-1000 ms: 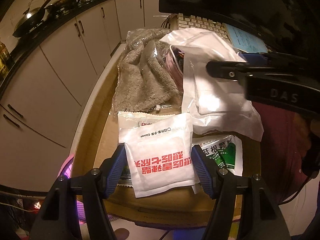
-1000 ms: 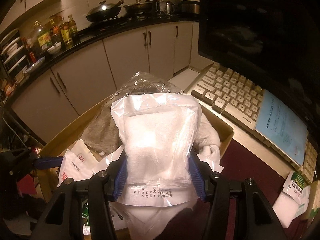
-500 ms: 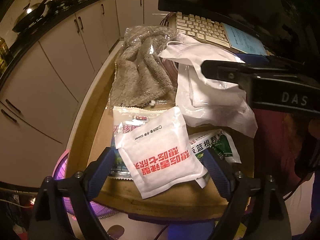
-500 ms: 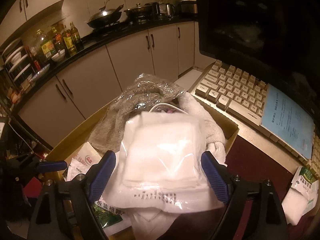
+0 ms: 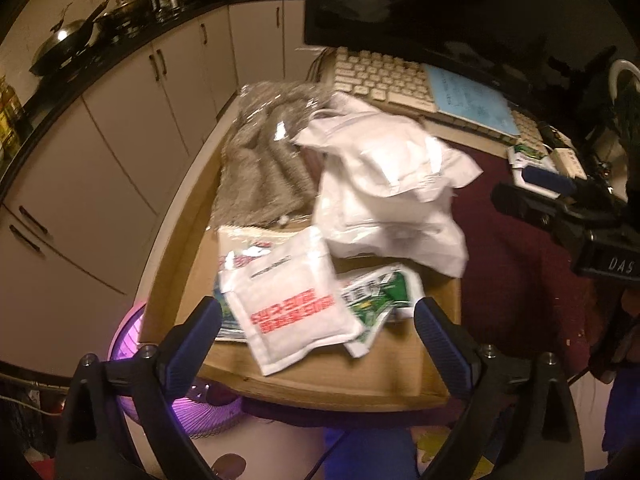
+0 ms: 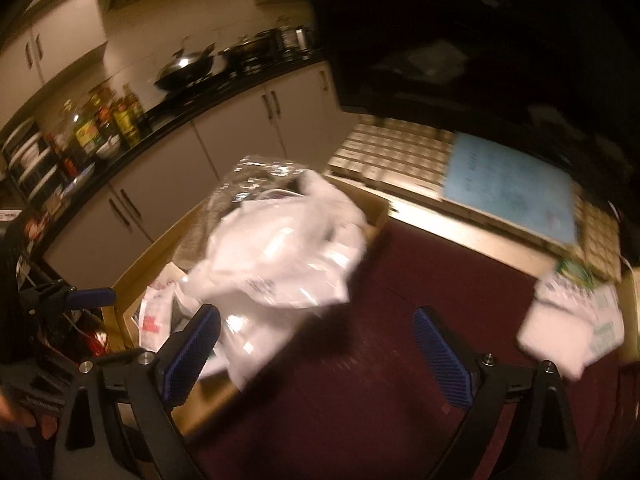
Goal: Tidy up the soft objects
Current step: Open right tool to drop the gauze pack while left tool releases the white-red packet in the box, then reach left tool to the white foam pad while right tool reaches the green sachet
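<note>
A: What is the biggest thing here?

B: The cardboard box (image 5: 320, 384) on the worktop. All the soft things sit in it.

A: What is in the box?

B: At the far end lies a fluffy grey cloth in a clear wrap (image 5: 260, 168). Next to it, in the middle of the box, is a big white plastic bag (image 5: 384, 196) with something soft folded inside. It looks light and floppy, and the plastic may be slippery. I think it is best to pinch it by a thick folded edge.

A: And the small ones?

B: At the near end of the box is a white packet with red writing (image 5: 296, 312). It lies on a green and white packet (image 5: 376, 296). Both look flat and light. Pinch them by a rim.

A: What do the tongs hold?

B: Nothing. The left tongs (image 5: 318, 340) are wide open at the near end of the box. The right tongs (image 6: 316, 356) are wide open too, beside the box over the dark red cloth (image 6: 400, 340).
</note>
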Demonstrator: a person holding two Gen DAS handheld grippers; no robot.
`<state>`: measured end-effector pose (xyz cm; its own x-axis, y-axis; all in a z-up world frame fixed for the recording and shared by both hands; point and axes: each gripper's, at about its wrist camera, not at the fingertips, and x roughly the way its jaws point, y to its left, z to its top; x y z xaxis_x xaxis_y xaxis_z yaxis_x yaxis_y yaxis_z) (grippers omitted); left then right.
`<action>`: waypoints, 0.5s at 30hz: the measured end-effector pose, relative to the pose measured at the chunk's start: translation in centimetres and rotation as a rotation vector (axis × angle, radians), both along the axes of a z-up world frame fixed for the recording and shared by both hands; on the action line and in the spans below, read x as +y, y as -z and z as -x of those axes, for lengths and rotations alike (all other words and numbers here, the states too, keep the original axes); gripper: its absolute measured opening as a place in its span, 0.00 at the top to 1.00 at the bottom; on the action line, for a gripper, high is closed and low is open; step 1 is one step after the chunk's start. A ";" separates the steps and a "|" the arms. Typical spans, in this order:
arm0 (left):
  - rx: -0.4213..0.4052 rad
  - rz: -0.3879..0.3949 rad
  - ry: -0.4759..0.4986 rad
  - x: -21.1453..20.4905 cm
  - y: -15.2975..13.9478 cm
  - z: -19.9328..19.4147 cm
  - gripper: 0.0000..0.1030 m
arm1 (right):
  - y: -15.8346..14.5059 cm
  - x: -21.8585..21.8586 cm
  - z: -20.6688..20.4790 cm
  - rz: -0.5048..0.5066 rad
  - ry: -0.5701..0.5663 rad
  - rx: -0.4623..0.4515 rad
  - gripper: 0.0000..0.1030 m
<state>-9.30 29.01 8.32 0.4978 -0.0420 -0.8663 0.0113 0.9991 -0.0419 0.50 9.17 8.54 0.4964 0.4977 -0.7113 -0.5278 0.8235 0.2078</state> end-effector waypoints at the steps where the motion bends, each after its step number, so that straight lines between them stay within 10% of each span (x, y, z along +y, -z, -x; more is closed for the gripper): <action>1: -0.005 0.000 0.011 -0.5 -0.3 0.1 0.06 | 0.1 -1.1 0.3 -0.011 0.016 0.005 0.03; 15: -0.016 0.004 0.286 -12.6 -1.3 -0.5 0.05 | 3.0 -14.9 1.0 0.018 0.266 0.085 0.02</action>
<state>-8.83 16.42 9.64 0.4787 -0.1863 -0.8580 0.2935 0.9550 -0.0436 -0.50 -5.77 5.56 0.5463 0.3444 -0.7635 -0.2737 0.9349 0.2259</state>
